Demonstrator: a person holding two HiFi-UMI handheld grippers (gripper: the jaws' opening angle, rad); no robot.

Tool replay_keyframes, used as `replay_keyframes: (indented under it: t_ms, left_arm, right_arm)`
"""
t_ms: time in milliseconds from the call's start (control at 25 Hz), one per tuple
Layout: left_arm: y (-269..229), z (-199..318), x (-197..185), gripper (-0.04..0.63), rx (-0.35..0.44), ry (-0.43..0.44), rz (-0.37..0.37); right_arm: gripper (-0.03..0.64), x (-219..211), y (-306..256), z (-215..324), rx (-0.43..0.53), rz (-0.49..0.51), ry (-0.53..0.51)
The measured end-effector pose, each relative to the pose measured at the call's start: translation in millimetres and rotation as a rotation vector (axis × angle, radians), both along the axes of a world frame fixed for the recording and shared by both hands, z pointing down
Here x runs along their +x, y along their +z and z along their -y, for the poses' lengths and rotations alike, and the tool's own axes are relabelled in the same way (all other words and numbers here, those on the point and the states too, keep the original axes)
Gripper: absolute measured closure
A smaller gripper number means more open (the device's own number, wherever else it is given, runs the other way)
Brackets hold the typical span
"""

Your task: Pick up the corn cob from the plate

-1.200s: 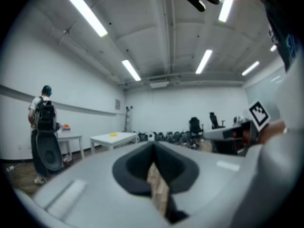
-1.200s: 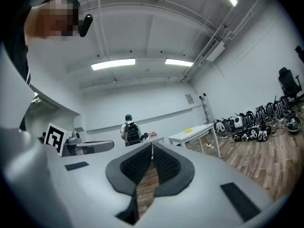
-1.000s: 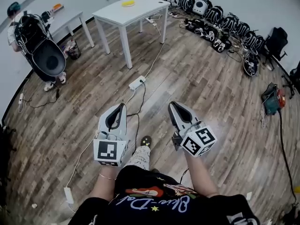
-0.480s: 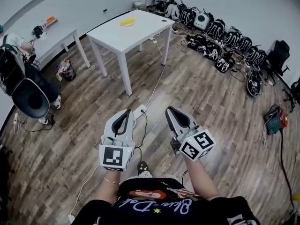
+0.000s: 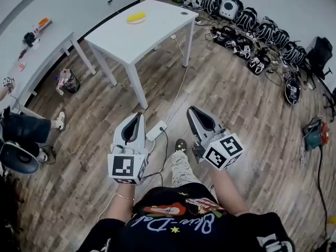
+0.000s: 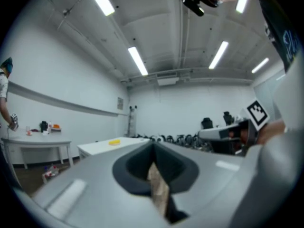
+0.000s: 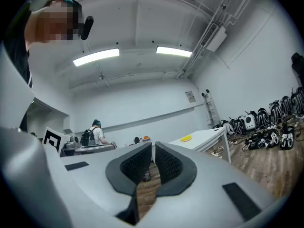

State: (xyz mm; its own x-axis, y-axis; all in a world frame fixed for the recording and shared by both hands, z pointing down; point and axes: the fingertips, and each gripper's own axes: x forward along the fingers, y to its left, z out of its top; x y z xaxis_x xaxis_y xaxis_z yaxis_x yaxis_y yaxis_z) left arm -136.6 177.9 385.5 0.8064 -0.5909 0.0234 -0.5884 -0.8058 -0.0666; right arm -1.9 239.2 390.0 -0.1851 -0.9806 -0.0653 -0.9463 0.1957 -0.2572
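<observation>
Both tools were shut tight with nothing in them, the left tool and the right tool alike, and I think that was because nothing was close enough to grab yet. The corn cob showed only as a small yellow shape toward the far end of the white worktop. It was too small to tell the cob from its plate. It sat well apart from both tools, with lots of wooden floor in between. A white power strip lay on that floor just past the left tool, and a row of dark bags lined the wall behind the worktop. One foot was out in front between the tools, so I think the person was on the way to the worktop. The arms were bent and tucked in near the belly. Both tools were held side by side, flat and level, with their noses aimed toward the worktop and their marker cubes back near the wrists. Carrying them shut and level like that seemed a safe way to cross the room.
</observation>
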Motion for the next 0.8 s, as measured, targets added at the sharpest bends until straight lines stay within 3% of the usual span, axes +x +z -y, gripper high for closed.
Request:
replay_keyframes:
  t_ms: [240, 320, 440, 600, 800]
  left_arm:
    - [-29, 132, 85, 0.597, 0.062, -0.094, 0.002]
    - [-42, 164, 108, 0.597, 0.068, -0.119, -0.042]
    - [-47, 201, 130, 0.597, 0.031, -0.167, -0.091]
    - [-40, 251, 151, 0.597, -0.014, -0.219, -0.074]
    - [-35, 309, 178, 0.597, -0.025, -0.209, -0.077]
  right_arm:
    - [0.601, 100, -20, 137, 0.045, 0.052, -0.052]
    - [0.601, 124, -33, 169, 0.061, 0.041, -0.091]
    - [0.601, 150, -45, 202, 0.085, 0.029, -0.139]
    - [0.601, 174, -35, 247, 0.07, 0.072, -0.164]
    - [0.601, 193, -20, 298, 0.04, 0.11, -0.173]
